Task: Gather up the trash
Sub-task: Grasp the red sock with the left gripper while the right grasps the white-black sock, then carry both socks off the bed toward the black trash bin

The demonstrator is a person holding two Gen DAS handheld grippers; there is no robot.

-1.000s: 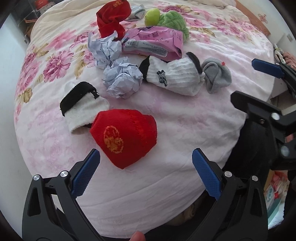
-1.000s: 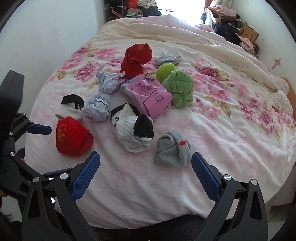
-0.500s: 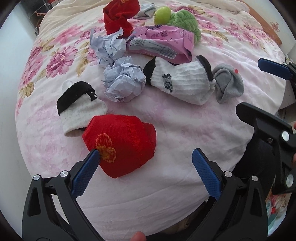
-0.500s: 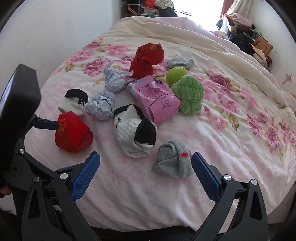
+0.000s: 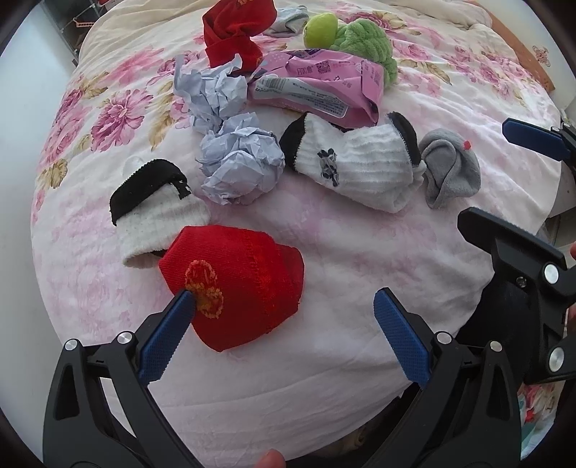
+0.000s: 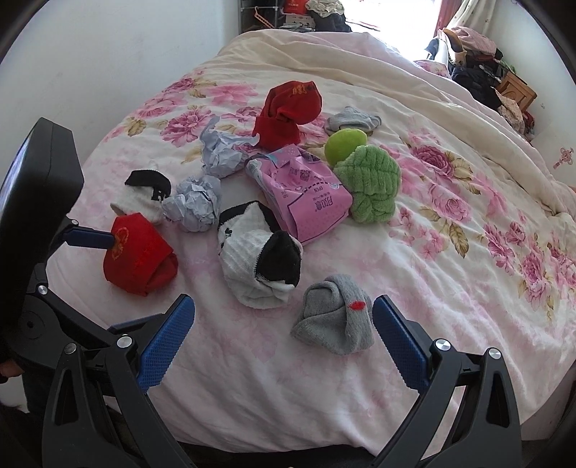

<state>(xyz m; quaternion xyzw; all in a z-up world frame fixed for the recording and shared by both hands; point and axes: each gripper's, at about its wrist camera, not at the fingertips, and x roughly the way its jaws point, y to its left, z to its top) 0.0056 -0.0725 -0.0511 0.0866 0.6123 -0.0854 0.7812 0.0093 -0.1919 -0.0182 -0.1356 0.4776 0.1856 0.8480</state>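
Two crumpled pale-blue paper balls lie on the floral bedspread: a near one (image 5: 239,158) (image 6: 194,203) and a farther one (image 5: 212,91) (image 6: 221,154). Behind them sits a pink plastic wrapper (image 5: 320,86) (image 6: 306,190). A green apple (image 5: 320,25) (image 6: 345,145) rests by a green fuzzy sock (image 6: 370,183). My left gripper (image 5: 284,320) is open, low over the bed, its left finger touching a folded red sock (image 5: 237,284) (image 6: 138,253). My right gripper (image 6: 282,329) is open, its right finger next to a grey sock (image 6: 336,318) (image 5: 450,167).
More socks are scattered about: a white-and-black pair (image 5: 352,165) (image 6: 261,262), a small white-and-black sock (image 5: 154,212), another red sock (image 5: 234,32) (image 6: 288,111) and a pale grey one (image 6: 351,120). The bed edge runs below both grippers. A wall stands left; clutter fills the far right corner (image 6: 478,64).
Both grippers have moved forward over the bed. The left one has come down onto the red sock, its left finger now touching it. The right one has closed in on the grey sock.
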